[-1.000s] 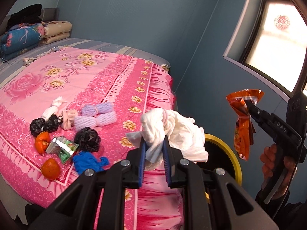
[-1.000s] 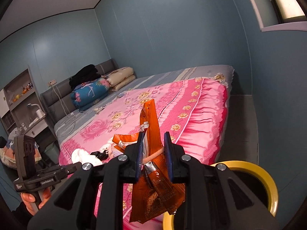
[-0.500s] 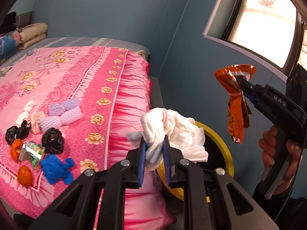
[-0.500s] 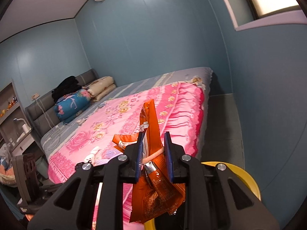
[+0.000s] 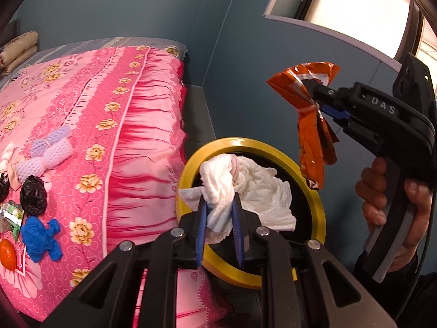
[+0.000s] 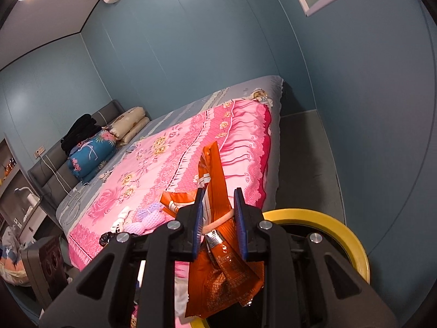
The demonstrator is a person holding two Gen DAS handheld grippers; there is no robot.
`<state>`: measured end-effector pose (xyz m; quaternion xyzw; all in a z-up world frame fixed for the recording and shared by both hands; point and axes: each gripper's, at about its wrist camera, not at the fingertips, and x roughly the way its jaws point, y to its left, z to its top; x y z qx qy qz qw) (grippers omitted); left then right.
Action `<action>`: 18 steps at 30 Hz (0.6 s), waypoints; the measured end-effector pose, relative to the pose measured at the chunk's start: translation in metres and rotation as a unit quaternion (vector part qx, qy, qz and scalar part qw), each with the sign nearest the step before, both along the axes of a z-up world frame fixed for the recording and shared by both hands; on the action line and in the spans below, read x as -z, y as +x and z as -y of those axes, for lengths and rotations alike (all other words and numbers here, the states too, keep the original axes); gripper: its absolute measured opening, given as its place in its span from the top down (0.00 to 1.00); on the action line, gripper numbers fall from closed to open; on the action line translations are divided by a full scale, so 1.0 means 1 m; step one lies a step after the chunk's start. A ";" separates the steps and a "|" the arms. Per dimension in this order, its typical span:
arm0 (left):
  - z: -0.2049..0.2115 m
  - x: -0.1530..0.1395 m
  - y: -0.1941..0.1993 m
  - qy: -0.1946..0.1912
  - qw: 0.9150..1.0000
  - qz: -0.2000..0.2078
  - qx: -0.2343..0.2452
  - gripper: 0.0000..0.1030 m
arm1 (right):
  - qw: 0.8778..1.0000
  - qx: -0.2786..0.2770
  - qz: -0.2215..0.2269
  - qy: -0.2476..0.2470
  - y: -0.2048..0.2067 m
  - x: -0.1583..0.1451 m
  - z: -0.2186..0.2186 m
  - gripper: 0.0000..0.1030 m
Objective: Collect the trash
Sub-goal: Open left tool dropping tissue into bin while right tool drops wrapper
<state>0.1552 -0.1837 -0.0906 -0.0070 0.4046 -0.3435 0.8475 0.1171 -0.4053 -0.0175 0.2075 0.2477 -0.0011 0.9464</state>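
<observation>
My left gripper (image 5: pixel 219 207) is shut on a crumpled white tissue wad (image 5: pixel 245 188) and holds it over the open mouth of the yellow-rimmed trash bin (image 5: pixel 318 199). My right gripper (image 6: pixel 217 205) is shut on an orange snack wrapper (image 6: pixel 218 268) tied with a rubber band; it hangs above the bin's rim (image 6: pixel 352 240). In the left wrist view the right gripper (image 5: pixel 318 101) holds the wrapper (image 5: pixel 312 136) to the right of the bin, higher than the tissue.
The pink flowered bed (image 5: pixel 90 104) is left of the bin. On it lie purple foam nets (image 5: pixel 46 153), a black bag wad (image 5: pixel 33 195), a blue wad (image 5: pixel 41 236), an orange fruit (image 5: pixel 7 254) and more litter. A blue wall (image 5: pixel 245 87) stands behind the bin.
Both grippers swung right, away from the bed. The tissue wad now sits over the bin's opening, and the wrapper has come closer above the bin's rim.
</observation>
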 end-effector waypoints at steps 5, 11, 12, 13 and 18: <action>0.007 0.001 -0.006 0.000 1.000 -0.002 0.010 0.81 | 1.000 0.015 -0.006 0.009 0.001 0.007 0.006 0.77; 0.000 0.000 -0.001 -0.009 1.000 -0.005 -0.006 0.58 | 0.999 0.039 0.002 0.014 -0.002 0.005 0.013 0.59; -0.002 -0.002 -0.001 -0.012 1.000 -0.003 -0.012 0.49 | 0.999 0.045 0.005 0.012 -0.004 0.004 0.015 0.59; -0.005 -0.003 -0.001 -0.015 1.000 0.000 -0.017 0.45 | 0.999 0.051 0.010 0.011 -0.005 0.002 0.016 0.58; -0.019 -0.013 -0.003 -0.009 0.998 0.035 -0.055 0.25 | 0.998 0.053 0.030 0.008 -0.011 -0.004 0.017 0.48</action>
